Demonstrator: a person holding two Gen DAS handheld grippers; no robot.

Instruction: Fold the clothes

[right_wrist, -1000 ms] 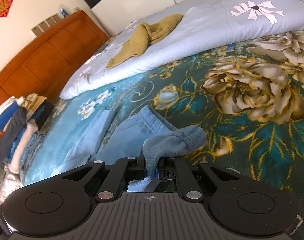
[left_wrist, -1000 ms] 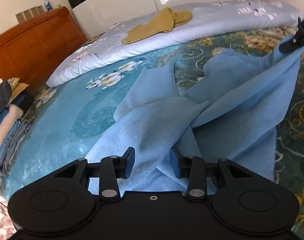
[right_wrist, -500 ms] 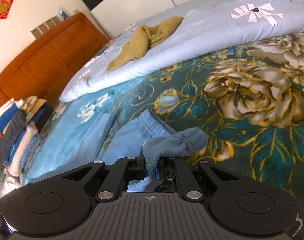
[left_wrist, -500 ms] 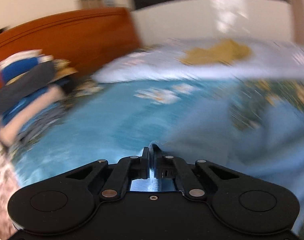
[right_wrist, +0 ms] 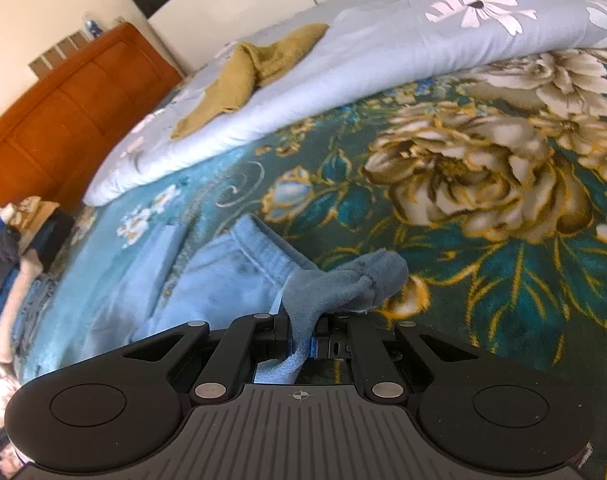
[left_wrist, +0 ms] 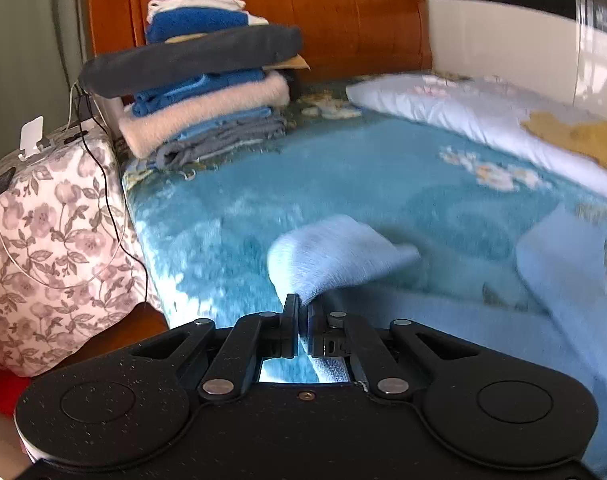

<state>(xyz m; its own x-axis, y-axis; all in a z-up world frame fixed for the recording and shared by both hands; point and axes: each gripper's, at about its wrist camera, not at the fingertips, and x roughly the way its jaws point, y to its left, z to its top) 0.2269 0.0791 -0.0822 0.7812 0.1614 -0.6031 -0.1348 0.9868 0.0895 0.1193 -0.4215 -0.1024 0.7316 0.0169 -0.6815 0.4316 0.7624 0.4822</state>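
light blue garment point(left_wrist: 343, 256) pinched in both claws, left claw point(left_wrist: 302, 312) and right claw point(right_wrist: 303, 322).

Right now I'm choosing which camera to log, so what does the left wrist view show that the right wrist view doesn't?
Only the left wrist view shows the floral-covered stand with cables beside the bed, and the left gripper shut on a corner of the light blue garment. Only the right wrist view shows the big cream flowers on the blanket and the right gripper shut on the garment's bunched edge. Both show the folded clothes stack, the wooden headboard, the mustard cloth on the pale quilt.
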